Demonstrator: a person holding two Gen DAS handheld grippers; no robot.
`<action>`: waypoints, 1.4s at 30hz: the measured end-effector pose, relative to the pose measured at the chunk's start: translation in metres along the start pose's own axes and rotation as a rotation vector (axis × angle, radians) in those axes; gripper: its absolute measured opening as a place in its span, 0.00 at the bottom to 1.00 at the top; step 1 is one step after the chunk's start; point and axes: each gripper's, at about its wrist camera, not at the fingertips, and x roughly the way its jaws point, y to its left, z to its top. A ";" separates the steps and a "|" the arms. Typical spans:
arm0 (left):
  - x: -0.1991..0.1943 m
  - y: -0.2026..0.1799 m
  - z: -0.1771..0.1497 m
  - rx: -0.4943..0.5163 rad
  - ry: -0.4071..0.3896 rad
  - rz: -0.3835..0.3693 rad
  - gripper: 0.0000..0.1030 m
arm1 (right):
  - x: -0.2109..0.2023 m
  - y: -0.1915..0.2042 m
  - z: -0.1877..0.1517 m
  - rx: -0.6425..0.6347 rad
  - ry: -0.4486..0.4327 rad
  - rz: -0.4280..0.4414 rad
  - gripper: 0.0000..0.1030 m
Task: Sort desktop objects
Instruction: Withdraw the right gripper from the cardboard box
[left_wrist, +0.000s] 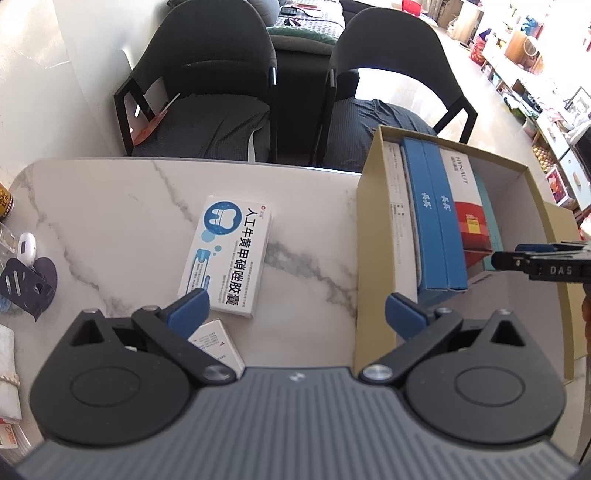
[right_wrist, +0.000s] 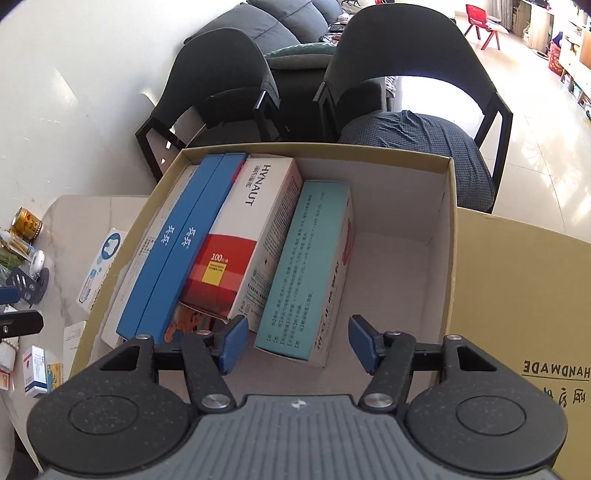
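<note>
Your right claw (right_wrist: 294, 341) is part open over the cardboard box (right_wrist: 448, 206), pads clear of the teal carton (right_wrist: 306, 266) standing inside. Left claw (left_wrist: 297, 314) wide, empty, above the white medicine box (left_wrist: 231, 254) on the bench (left_wrist: 122, 214).

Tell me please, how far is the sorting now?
Done: several boxes stand inside the cardboard box, the teal box last in the row. In hand: nothing; the right gripper is open above it, the left gripper open too. Left: the white-and-blue medicine box and a smaller box on the table.
</note>
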 end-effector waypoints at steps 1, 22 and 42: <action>0.000 0.002 -0.001 -0.004 0.003 -0.002 1.00 | 0.000 0.002 -0.002 -0.016 0.002 0.000 0.63; 0.000 0.022 -0.023 -0.037 0.037 0.005 1.00 | 0.040 0.033 -0.012 -0.374 0.155 -0.103 0.48; 0.004 0.039 -0.039 -0.049 0.055 0.031 1.00 | 0.036 0.038 -0.010 -0.318 0.123 -0.107 0.50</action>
